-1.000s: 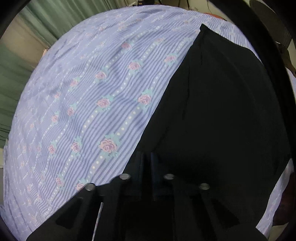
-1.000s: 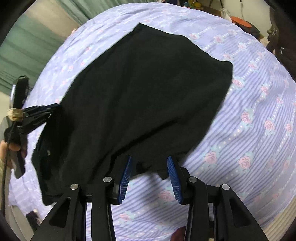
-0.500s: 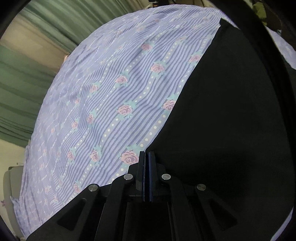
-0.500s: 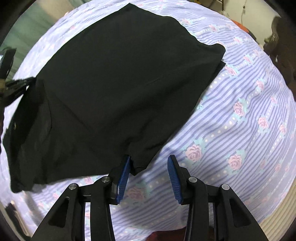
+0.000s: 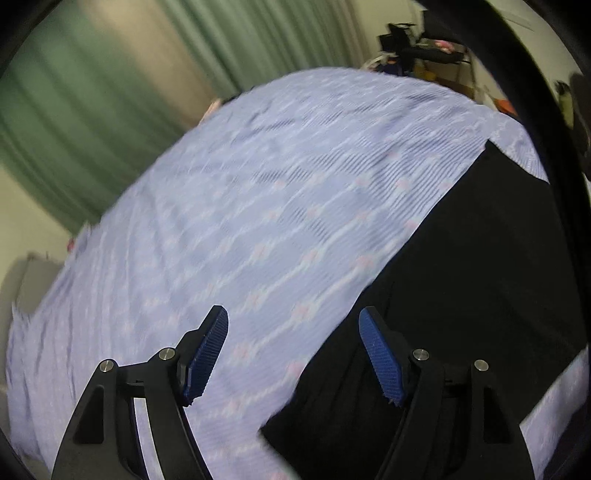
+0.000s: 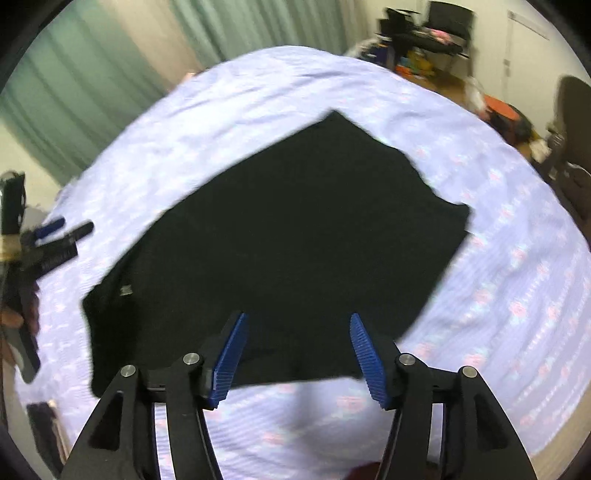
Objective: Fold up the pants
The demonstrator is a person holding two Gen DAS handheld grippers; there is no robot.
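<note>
Right wrist view: black pants (image 6: 295, 236) folded flat on a lilac bedsheet (image 6: 517, 295) with stripes and pink roses, roughly mid-bed. Small pale tag near the pants' left corner. Right gripper (image 6: 297, 350) above the pants' near edge, blue pads (image 6: 229, 354) spread and widening, nothing pinched between them, cloth lying well below. Left gripper (image 6: 62, 227) at the far left of the frame, beside the pants' left end and clear of the fabric, blurred, with a hand (image 6: 11, 317) behind it. Green curtain (image 6: 74, 81) beyond the bed; cluttered desk and chair (image 6: 447, 18) past the pants' far corner.

Left wrist view: heavily motion-blurred. Left gripper (image 5: 293, 354) with jaws parting, fairly wide, empty; blue pads (image 5: 207, 354) hanging over the sheet (image 5: 258, 221) and the pants' edge. Pants (image 5: 461, 295) filling the right side of the frame, their straight left edge running diagonally away from the gripper. Curtain (image 5: 92, 103) behind the bed.
</note>
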